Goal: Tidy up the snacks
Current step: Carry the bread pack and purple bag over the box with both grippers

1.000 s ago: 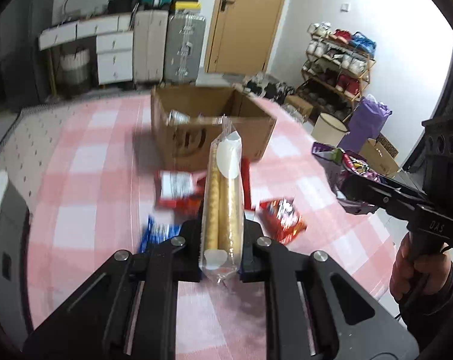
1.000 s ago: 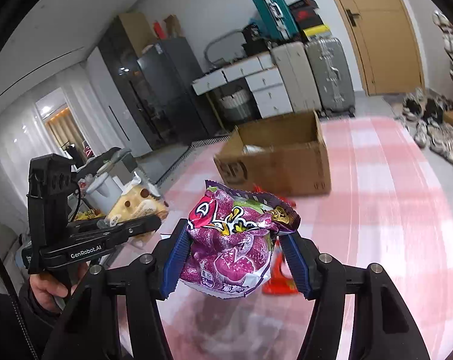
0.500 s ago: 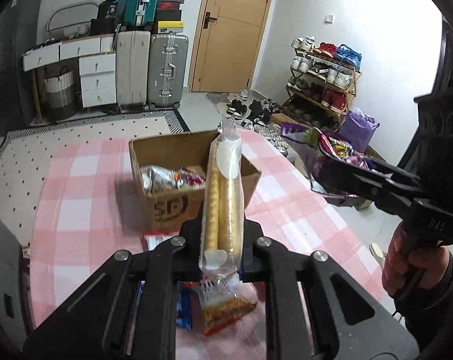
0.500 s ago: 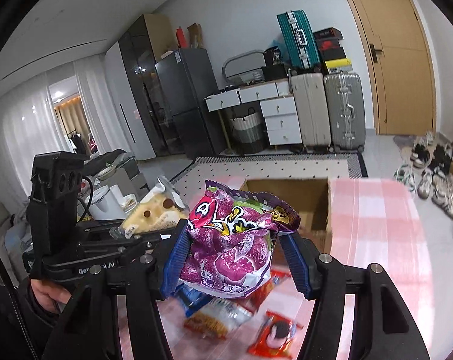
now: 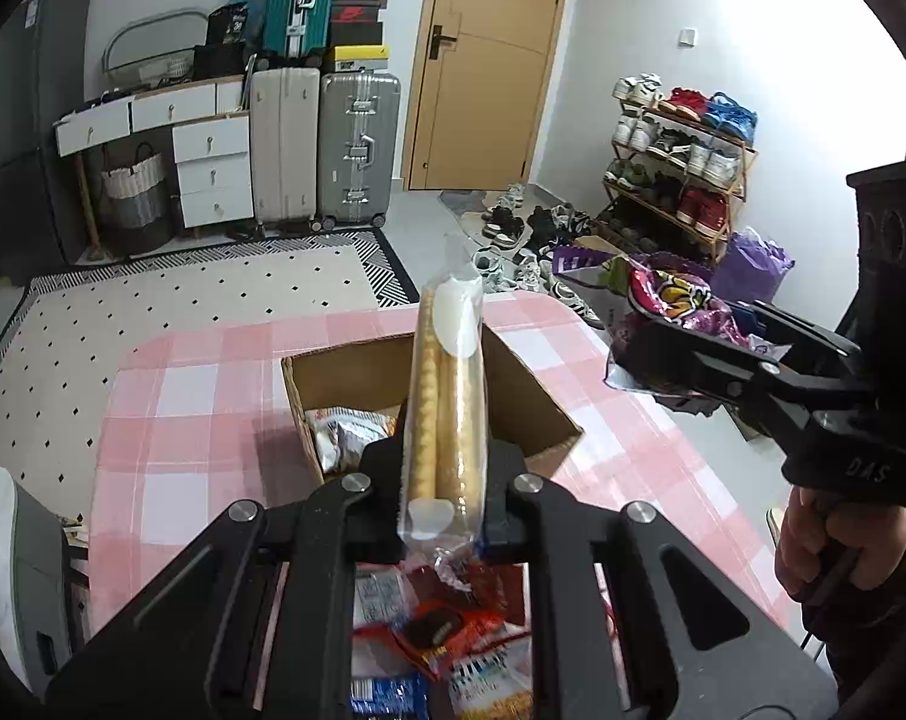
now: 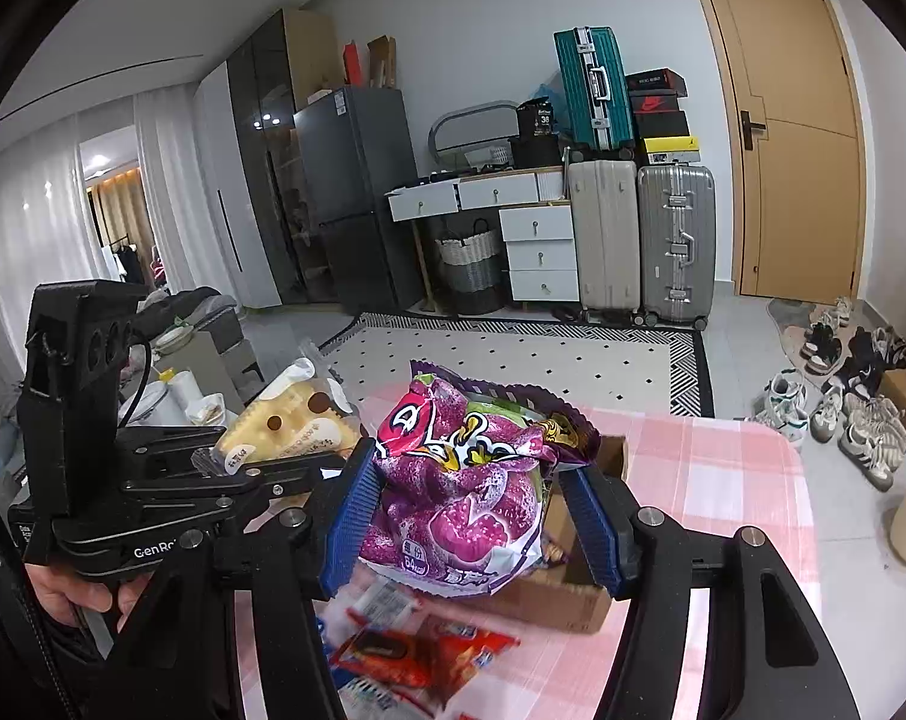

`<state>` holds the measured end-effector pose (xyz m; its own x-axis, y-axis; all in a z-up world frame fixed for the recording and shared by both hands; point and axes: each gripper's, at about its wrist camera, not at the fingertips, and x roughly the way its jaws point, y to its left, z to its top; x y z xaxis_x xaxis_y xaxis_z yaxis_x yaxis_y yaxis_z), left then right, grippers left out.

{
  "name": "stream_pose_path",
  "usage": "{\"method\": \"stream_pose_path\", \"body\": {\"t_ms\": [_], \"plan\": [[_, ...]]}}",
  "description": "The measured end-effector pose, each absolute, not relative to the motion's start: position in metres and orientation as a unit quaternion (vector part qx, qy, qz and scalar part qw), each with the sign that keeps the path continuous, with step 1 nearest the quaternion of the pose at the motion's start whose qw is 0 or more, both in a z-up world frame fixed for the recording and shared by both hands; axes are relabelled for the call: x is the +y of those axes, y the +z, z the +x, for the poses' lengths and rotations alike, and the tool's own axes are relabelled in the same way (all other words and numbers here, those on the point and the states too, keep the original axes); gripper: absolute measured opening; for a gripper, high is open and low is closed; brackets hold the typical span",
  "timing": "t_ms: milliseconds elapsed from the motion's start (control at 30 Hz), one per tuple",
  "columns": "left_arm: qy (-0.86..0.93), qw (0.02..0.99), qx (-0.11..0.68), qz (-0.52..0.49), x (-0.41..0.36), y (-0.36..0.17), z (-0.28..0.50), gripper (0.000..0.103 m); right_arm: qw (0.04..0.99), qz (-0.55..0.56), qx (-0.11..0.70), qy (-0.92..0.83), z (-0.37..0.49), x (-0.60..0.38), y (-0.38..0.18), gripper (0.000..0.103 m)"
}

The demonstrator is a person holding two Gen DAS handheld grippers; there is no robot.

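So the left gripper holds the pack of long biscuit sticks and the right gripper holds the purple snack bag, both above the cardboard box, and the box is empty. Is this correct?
Not entirely. The cardboard box is not empty: the left wrist view shows a silvery snack packet already inside it. The rest holds: the left gripper holds the pack of biscuit sticks, and the right gripper holds the purple snack bag.

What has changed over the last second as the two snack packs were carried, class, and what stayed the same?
Both tongs rose and moved over the box, which now lies below them; loose snacks slid towards the bottom edge. Nothing was grabbed or released. The left tongs stayed shut on the biscuit pack, the right tongs on the purple bag. The box did not move on the table.
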<state>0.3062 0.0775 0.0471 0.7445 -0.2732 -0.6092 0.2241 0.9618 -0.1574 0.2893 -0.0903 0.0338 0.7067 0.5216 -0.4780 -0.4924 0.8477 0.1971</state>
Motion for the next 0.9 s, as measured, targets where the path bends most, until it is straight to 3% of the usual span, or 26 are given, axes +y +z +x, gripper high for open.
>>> {"method": "stream_pose_path", "body": {"t_ms": [433, 900], "plan": [[-0.117, 0.919, 0.373, -0.054, 0.084, -0.006, 0.393, 0.012, 0.911, 0.035, 0.315, 0.263, 0.39, -0.071, -0.009, 0.061], [-0.094, 0.903, 0.415, -0.065, 0.085, -0.073, 0.438, 0.012, 0.9, 0.014, 0.362, 0.243, 0.44, -0.05, -0.071, 0.064]]}}
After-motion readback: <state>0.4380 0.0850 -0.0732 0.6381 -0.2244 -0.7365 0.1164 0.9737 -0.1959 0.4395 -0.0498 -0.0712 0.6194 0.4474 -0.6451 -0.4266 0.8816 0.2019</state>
